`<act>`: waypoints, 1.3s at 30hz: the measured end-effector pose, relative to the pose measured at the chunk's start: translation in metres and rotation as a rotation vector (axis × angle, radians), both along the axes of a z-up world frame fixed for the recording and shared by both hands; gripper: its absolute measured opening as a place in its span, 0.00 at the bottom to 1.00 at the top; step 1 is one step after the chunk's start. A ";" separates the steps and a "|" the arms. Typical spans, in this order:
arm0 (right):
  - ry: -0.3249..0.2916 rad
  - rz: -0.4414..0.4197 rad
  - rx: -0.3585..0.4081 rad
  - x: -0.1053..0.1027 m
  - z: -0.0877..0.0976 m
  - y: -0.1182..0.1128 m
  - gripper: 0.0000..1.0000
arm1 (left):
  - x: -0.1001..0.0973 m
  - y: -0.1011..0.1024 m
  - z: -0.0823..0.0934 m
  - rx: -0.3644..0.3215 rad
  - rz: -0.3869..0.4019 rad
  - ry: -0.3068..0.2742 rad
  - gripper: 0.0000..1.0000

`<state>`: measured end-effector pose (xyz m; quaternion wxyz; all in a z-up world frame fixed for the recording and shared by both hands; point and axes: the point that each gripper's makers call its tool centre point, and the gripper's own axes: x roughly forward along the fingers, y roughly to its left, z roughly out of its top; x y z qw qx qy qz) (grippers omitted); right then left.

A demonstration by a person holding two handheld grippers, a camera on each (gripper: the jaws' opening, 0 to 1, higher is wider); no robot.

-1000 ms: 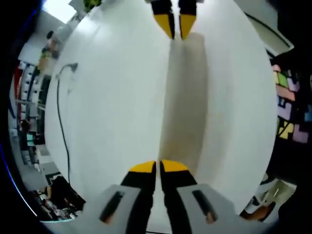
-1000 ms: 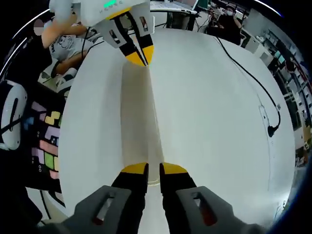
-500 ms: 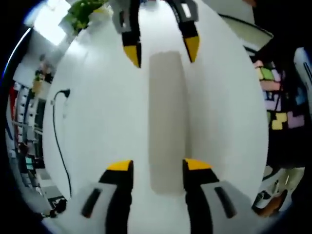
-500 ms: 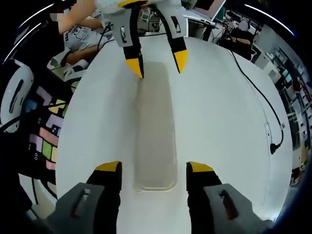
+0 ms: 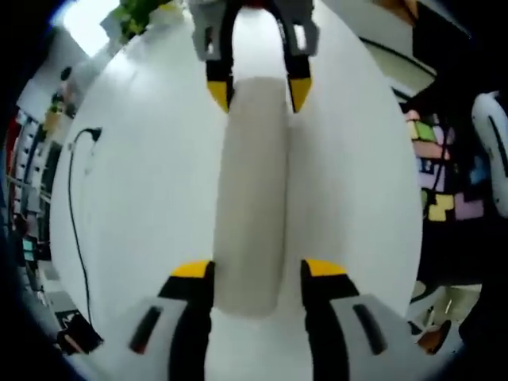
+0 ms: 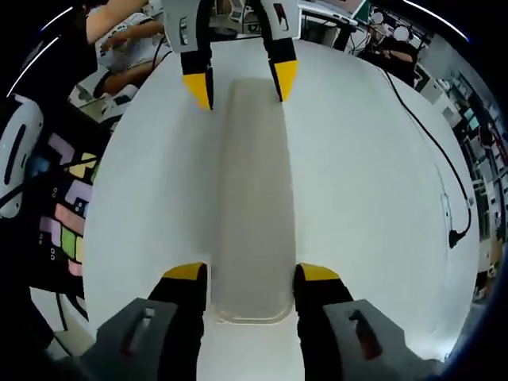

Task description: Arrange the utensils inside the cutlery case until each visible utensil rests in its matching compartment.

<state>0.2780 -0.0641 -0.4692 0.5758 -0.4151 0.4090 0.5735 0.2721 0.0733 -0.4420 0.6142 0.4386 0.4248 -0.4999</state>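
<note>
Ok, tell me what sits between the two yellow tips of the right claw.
In the right gripper view, the near end of the long pale case lies between the open right claw's tips, on the white table.

White table [image 5: 143,190] spans both views. Black cable [image 5: 73,198] with plug runs along left edge of left gripper view; same cable [image 6: 432,151] along right side of right gripper view. Coloured block-puzzle board [image 6: 67,218] at left of right gripper view, also [image 5: 440,171] right in left gripper view. Green plant [image 5: 139,12] top left.
</note>
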 end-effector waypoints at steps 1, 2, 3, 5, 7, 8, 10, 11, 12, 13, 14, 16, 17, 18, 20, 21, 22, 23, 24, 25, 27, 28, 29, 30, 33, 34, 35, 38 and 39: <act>0.004 -0.004 -0.004 0.001 -0.001 0.000 0.45 | 0.000 0.000 0.000 -0.004 0.005 0.004 0.45; 0.009 -0.008 -0.008 0.001 -0.001 0.001 0.45 | 0.000 0.000 -0.001 -0.006 0.005 0.005 0.45; 0.013 -0.010 -0.011 0.001 -0.002 0.001 0.45 | 0.000 0.000 -0.001 -0.007 0.003 0.004 0.45; 0.012 -0.007 -0.018 0.000 -0.002 0.000 0.45 | -0.002 0.000 -0.001 -0.006 -0.003 0.006 0.46; 0.010 -0.008 -0.022 -0.001 -0.002 0.000 0.45 | -0.004 0.001 -0.001 0.004 -0.007 0.005 0.46; 0.009 -0.008 -0.026 -0.001 -0.002 0.000 0.45 | -0.002 0.005 -0.001 0.029 -0.001 -0.010 0.46; 0.009 -0.011 -0.034 -0.001 -0.002 0.001 0.45 | 0.001 0.008 -0.002 0.039 -0.006 -0.031 0.46; 0.008 -0.012 -0.041 -0.001 -0.002 0.001 0.44 | 0.002 0.010 -0.004 0.043 -0.003 -0.030 0.46; 0.009 -0.019 -0.049 -0.001 -0.002 0.001 0.44 | 0.002 0.015 -0.006 0.061 0.010 -0.020 0.47; 0.008 -0.018 -0.054 -0.002 -0.002 0.001 0.44 | 0.003 0.018 -0.009 0.079 0.017 -0.016 0.47; 0.008 -0.020 -0.061 -0.001 -0.002 0.001 0.44 | 0.004 0.020 -0.013 0.088 0.015 -0.017 0.48; 0.009 -0.019 -0.072 -0.001 -0.002 0.001 0.44 | 0.006 0.022 -0.019 0.092 0.010 -0.016 0.48; 0.009 -0.020 -0.078 -0.001 -0.002 0.001 0.44 | 0.007 0.020 -0.022 0.081 0.017 -0.008 0.48; 0.009 -0.019 -0.082 -0.001 -0.003 0.001 0.44 | 0.008 0.019 -0.026 0.068 0.031 0.001 0.48; 0.009 -0.021 -0.088 -0.002 -0.002 0.001 0.44 | 0.009 0.021 -0.025 0.052 0.045 0.015 0.48; 0.010 -0.023 -0.091 -0.002 -0.002 0.002 0.44 | 0.008 0.021 -0.025 0.045 0.037 0.028 0.47; 0.011 -0.025 -0.093 -0.002 -0.002 0.002 0.44 | 0.007 0.021 -0.025 0.033 0.023 0.028 0.47; 0.012 -0.026 -0.099 -0.002 -0.002 0.003 0.44 | 0.006 0.020 -0.025 0.019 0.010 0.032 0.47; 0.013 -0.027 -0.108 -0.002 -0.002 0.003 0.43 | 0.006 0.020 -0.025 0.001 0.007 0.045 0.46; 0.012 -0.025 -0.120 -0.002 -0.003 0.004 0.43 | 0.005 0.020 -0.026 -0.014 0.016 0.062 0.45; 0.011 -0.029 -0.146 -0.002 -0.003 0.004 0.43 | 0.005 0.019 -0.028 -0.060 0.038 0.098 0.45; 0.011 -0.028 -0.155 -0.003 -0.003 0.004 0.43 | 0.006 0.019 -0.027 -0.086 0.045 0.103 0.46; 0.011 -0.028 -0.159 -0.003 -0.003 0.004 0.43 | 0.006 0.020 -0.028 -0.102 0.050 0.107 0.46; 0.011 -0.028 -0.161 -0.002 -0.003 0.003 0.43 | 0.006 0.021 -0.027 -0.110 0.045 0.100 0.46; 0.010 -0.026 -0.158 -0.002 -0.003 0.002 0.43 | 0.006 0.016 -0.028 -0.117 0.046 0.095 0.46; 0.010 -0.025 -0.150 -0.002 -0.003 0.001 0.43 | 0.006 0.016 -0.028 -0.115 0.049 0.095 0.46; 0.010 -0.024 -0.139 -0.002 -0.003 0.001 0.43 | 0.006 0.015 -0.028 -0.113 0.049 0.095 0.46; 0.010 -0.024 -0.101 -0.001 -0.002 0.000 0.43 | 0.006 0.014 -0.028 -0.116 0.035 0.097 0.45; 0.010 -0.022 -0.090 -0.001 -0.002 0.000 0.43 | 0.005 0.014 -0.028 -0.117 0.033 0.098 0.45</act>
